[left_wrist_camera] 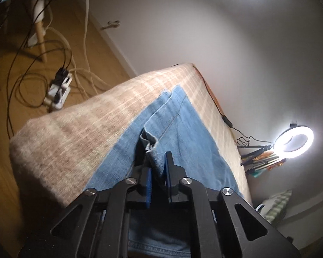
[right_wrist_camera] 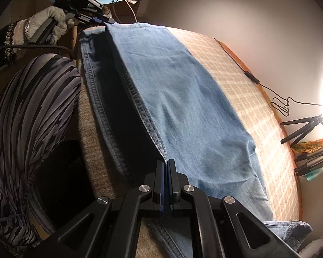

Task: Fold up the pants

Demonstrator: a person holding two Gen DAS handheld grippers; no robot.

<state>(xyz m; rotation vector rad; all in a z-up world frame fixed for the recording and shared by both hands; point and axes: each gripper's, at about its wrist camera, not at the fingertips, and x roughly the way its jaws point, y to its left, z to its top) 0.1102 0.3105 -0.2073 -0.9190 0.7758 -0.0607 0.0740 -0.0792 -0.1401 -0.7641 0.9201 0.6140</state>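
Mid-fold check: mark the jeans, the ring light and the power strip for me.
jeans (right_wrist_camera: 183, 99): right wrist view, on the flat upper layer of denim.
ring light (left_wrist_camera: 294, 142): left wrist view, on its glowing ring, lower right.
power strip (left_wrist_camera: 58, 92): left wrist view, on its white body on the floor.

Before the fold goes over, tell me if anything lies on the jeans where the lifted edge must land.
Nothing visible does. Both the left gripper and right gripper already pinch the jeans, and the denim ahead lies bare on the checked blanket.
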